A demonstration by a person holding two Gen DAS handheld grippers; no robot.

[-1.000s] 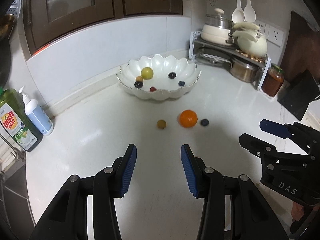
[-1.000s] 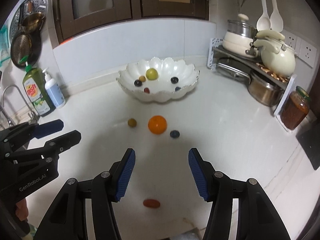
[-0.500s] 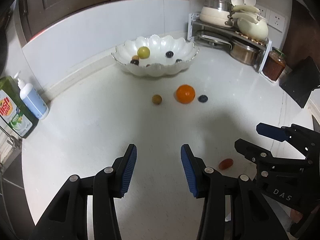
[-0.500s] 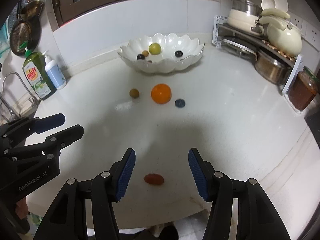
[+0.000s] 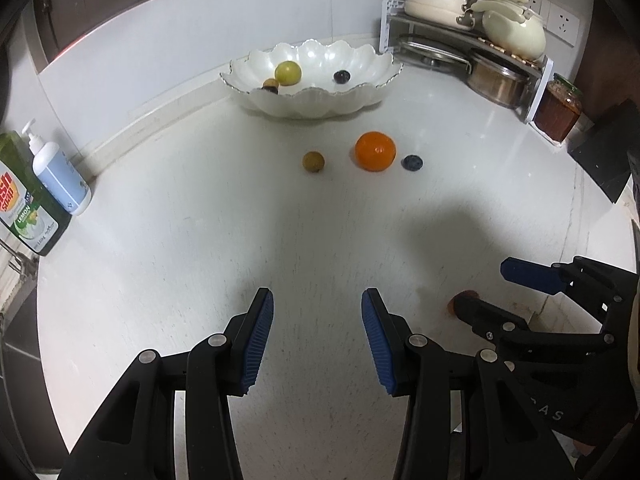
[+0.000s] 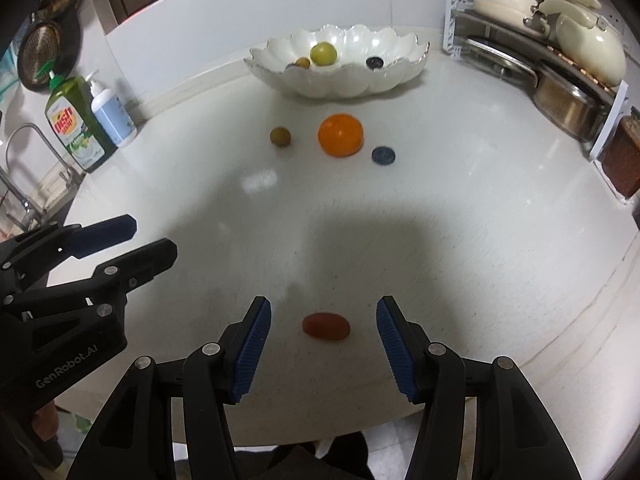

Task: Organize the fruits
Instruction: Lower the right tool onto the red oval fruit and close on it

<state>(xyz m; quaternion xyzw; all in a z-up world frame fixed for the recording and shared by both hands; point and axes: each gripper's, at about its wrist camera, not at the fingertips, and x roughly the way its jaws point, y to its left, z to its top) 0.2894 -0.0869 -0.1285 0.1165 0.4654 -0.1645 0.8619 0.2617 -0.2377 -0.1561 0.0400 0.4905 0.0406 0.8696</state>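
Note:
A white scalloped bowl (image 5: pixel 320 100) (image 6: pixel 340 80) at the back of the counter holds a yellow-green fruit (image 6: pixel 323 53) and a few small dark and brown ones. On the counter lie an orange (image 5: pixel 375 151) (image 6: pixel 340 135), a small brown fruit (image 5: pixel 313 161) (image 6: pixel 280 136) and a dark blue berry (image 5: pixel 412 162) (image 6: pixel 383 155). A small red tomato (image 6: pixel 326 325) lies near the front edge, between the open jaws of my right gripper (image 6: pixel 324 340) without touching them. My left gripper (image 5: pixel 318 338) hangs open over bare counter, to the left of the right one.
Dish soap (image 6: pixel 74 128) and a pump bottle (image 6: pixel 112 114) stand at the left by a faucet (image 6: pixel 24 168). A rack with pots and a kettle (image 6: pixel 560 60) fills the back right, with a jar (image 5: pixel 558 106) beside it. The counter's front edge (image 6: pixel 440 412) runs just below the tomato.
Both grippers have sunk toward the counter and tipped downward. The red tomato has come up between the right gripper's jaws; the bowl and loose fruits sit higher in both views.

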